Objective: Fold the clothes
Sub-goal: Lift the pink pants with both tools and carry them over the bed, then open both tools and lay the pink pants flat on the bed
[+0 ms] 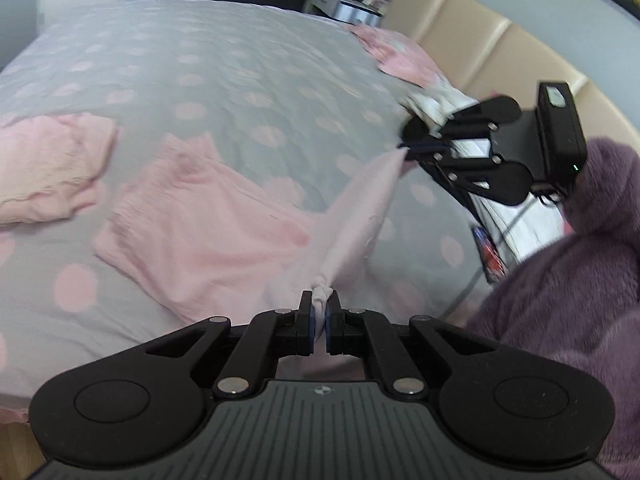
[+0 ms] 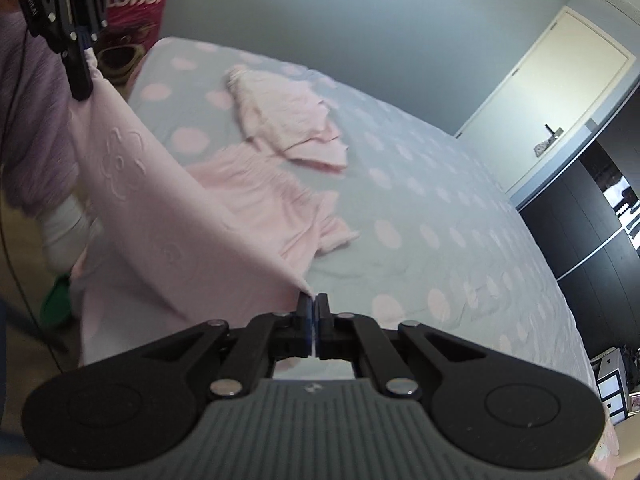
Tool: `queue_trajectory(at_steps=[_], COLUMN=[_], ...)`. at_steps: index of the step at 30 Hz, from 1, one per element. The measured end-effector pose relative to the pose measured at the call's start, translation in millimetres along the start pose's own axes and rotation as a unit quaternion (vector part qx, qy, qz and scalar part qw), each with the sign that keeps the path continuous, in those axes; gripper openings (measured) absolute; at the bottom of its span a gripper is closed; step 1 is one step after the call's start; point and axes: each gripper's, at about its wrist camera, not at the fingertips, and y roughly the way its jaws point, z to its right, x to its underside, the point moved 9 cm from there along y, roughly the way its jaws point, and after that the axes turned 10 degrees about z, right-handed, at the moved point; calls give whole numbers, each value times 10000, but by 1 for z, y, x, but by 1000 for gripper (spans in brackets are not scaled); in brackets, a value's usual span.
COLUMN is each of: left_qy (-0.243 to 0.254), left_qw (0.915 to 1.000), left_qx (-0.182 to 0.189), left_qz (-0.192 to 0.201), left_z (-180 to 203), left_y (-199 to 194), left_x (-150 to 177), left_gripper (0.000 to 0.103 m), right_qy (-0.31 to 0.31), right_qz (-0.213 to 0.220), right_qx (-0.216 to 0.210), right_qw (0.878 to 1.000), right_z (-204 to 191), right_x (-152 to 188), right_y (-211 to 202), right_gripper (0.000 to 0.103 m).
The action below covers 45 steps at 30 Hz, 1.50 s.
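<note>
Pink garment [image 2: 168, 216]: stretched taut between left hand-held gripper [image 1: 319, 312] and right hand-held gripper [image 2: 313, 306], each clamped shut on one corner; long edge spans gripper to gripper, body trailing onto bed [image 1: 224, 64]; neither nearer

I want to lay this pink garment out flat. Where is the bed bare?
Bare bedspread runs toward the door, right of the folded pink top. It is crowded near the pink shorts, under the held pink garment.

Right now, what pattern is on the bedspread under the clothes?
Pale grey bedspread with large pink polka dots, clearest in the right wrist view.
</note>
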Motion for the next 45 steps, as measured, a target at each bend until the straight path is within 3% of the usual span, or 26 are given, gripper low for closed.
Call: queue_trajectory(at_steps=[7, 14, 22, 27, 32, 35, 38, 40, 45], left_qy=[-521, -1183, -1307, -1467, -1414, -1286, -920, -823, -809], left_qw=[9959, 9845, 9742, 9687, 9639, 9618, 9599, 9574, 9674], left_qx=[-709, -1199, -1842, -1965, -2169, -2339, -2624, -2768, -2325], left_qz=[225, 493, -11, -381, -629, -605, -364, -73, 593], left_z=[-83, -165, -235, -257, -266, -264, -255, -245, -199], left_y=[22, 56, 104, 133, 153, 149, 134, 121, 110], left_x=[-42, -61, -50, -34, -25, -30, -43, -53, -67], left_gripper=[2, 2, 2, 2, 3, 5, 10, 12, 12], right_qy=[193, 493, 699, 1010, 1432, 1624, 1946, 2094, 2722], right_qz=[-54, -219, -366, -540, -499, -406, -312, -257, -67], right_qx=[370, 577, 428, 311, 238, 372, 621, 714, 623], right_qw=[9991, 9969, 9960, 9929, 9881, 9852, 9784, 9749, 9602], right_z=[30, 49, 45, 35, 32, 43, 61, 69, 62], right_x=[-33, -45, -35, -11, 2, 1, -3, -6, -16], right_y=[79, 176, 278, 319, 331, 318, 296, 280, 250], right_gripper=[1, 1, 1, 1, 3, 14, 22, 22, 25])
